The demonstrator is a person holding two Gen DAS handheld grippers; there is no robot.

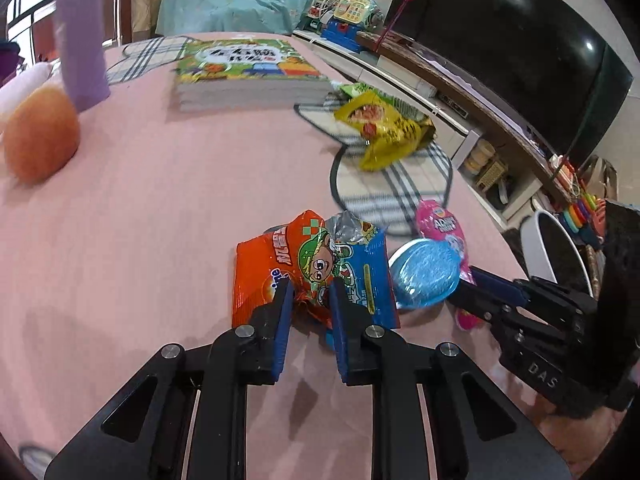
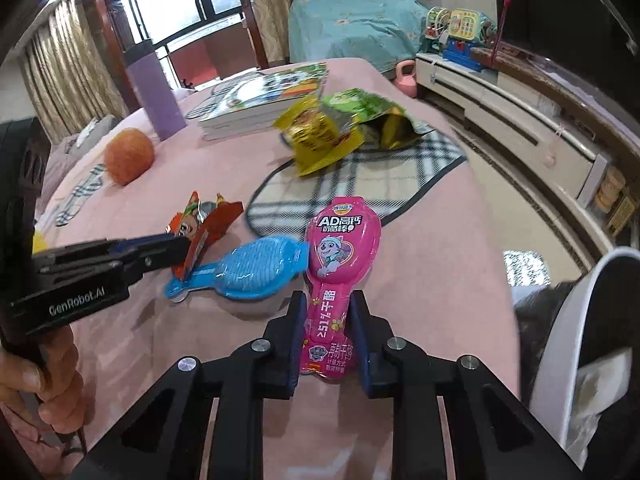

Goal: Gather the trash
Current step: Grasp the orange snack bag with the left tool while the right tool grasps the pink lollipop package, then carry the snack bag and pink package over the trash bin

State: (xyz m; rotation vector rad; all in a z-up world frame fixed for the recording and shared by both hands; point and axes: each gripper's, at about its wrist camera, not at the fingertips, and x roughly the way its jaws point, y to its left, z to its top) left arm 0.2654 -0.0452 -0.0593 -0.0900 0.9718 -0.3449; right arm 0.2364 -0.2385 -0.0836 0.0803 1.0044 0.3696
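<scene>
My left gripper (image 1: 310, 294) is shut on a crumpled orange snack wrapper (image 1: 280, 264) on the pink tablecloth; a blue wrapper (image 1: 368, 276) lies against it. The right wrist view shows that gripper (image 2: 182, 250) pinching the orange wrapper (image 2: 204, 220). My right gripper (image 2: 326, 320) is shut on the stem of a pink spoon-shaped cheese-stick pack (image 2: 340, 248), which also shows in the left wrist view (image 1: 440, 220). A blue spoon-shaped pack (image 2: 260, 268) lies just left of it, also seen from the left wrist (image 1: 424, 272). A yellow-green snack bag (image 1: 384, 128) lies further back on a plaid mat.
A white bin (image 2: 592, 320) with a dark liner stands off the table's right edge. An orange fruit (image 1: 40, 136), a purple cup (image 1: 82, 40) and a stack of books (image 1: 248, 76) sit at the back. A TV cabinet (image 2: 520, 120) runs along the right.
</scene>
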